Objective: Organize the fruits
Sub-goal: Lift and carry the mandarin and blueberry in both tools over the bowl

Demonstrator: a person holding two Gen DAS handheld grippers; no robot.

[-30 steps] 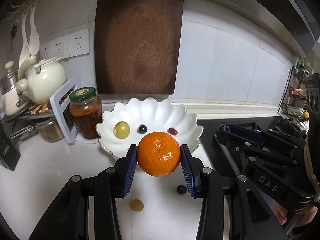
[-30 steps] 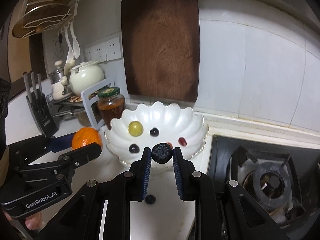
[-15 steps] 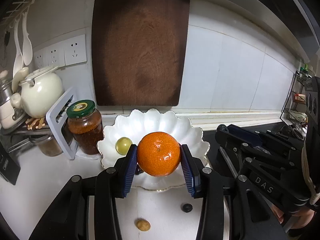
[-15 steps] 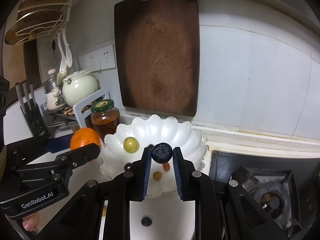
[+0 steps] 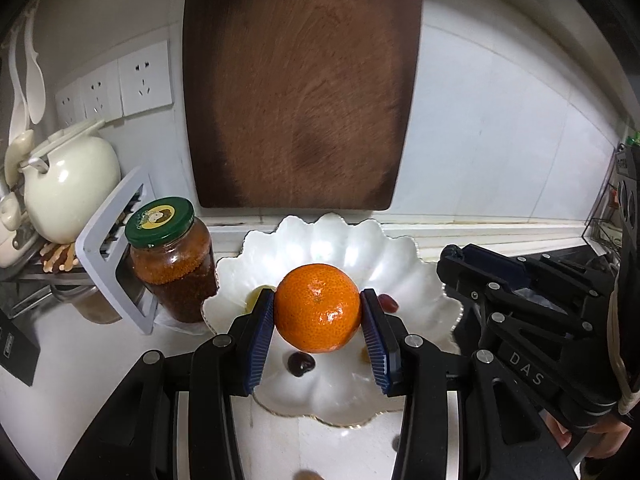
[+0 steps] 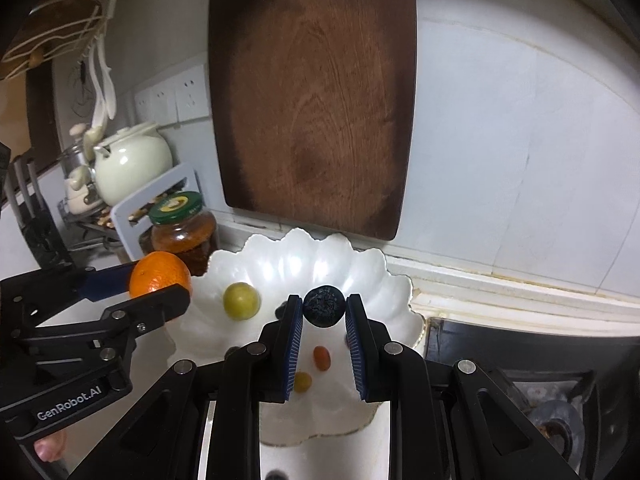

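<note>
Where the left hand-held gripper (image 5: pixel 318 312) pinches the orange (image 5: pixel 317 307), green fruit (image 5: pixel 256 295) in the bowl (image 5: pixel 416 276) half hidden.

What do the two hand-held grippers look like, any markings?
Both are matte black linkage frames with silver pivot pins and blue ribbed pads. The left hand-held gripper carries white "GenRobot.AI" lettering, seen from the right wrist view; the right hand-held gripper reads "DAS" on its side.

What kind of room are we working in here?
Most likely a home kitchen: a dark wooden cutting board leans on the white tiled wall, a gas stove burner sits beside the counter, and a cream ceramic teapot stands near wall sockets.
</note>
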